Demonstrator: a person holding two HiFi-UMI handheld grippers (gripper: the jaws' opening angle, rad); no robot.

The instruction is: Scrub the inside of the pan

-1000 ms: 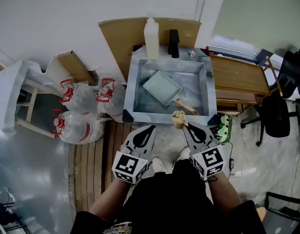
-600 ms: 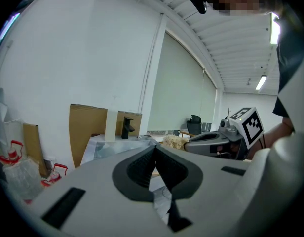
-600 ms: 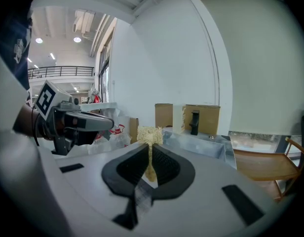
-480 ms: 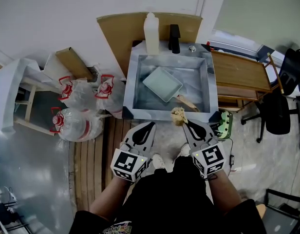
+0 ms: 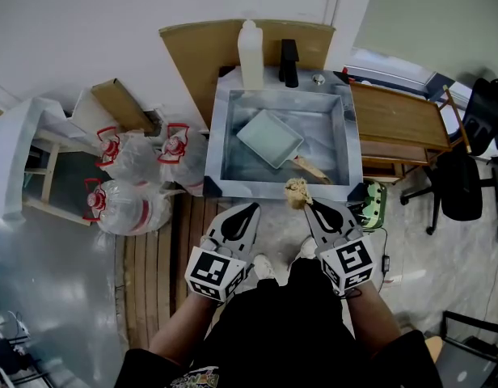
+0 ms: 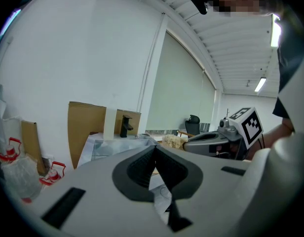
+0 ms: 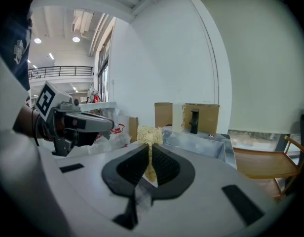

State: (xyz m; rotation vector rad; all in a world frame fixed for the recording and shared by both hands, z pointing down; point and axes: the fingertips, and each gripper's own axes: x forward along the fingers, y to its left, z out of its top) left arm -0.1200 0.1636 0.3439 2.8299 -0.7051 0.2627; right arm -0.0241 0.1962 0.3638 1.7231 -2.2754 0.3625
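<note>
Head view: the pan (image 5: 269, 141) is seen lying askew near the middle of the sink (image 5: 217, 148), its handle aimed toward the front right corner. The right tongs (image 5: 307, 205) are clamped on a tan scrubber (image 5: 295, 192), held just outside the sink's front edge. The left tongs (image 5: 253, 208) are closed on nothing and held alongside.

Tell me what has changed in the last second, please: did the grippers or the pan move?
Nothing visibly moved; only the head view shifted a little. The right gripper stays shut on the scrubber, the left gripper stays shut and empty, and the pan lies in the sink.
</note>
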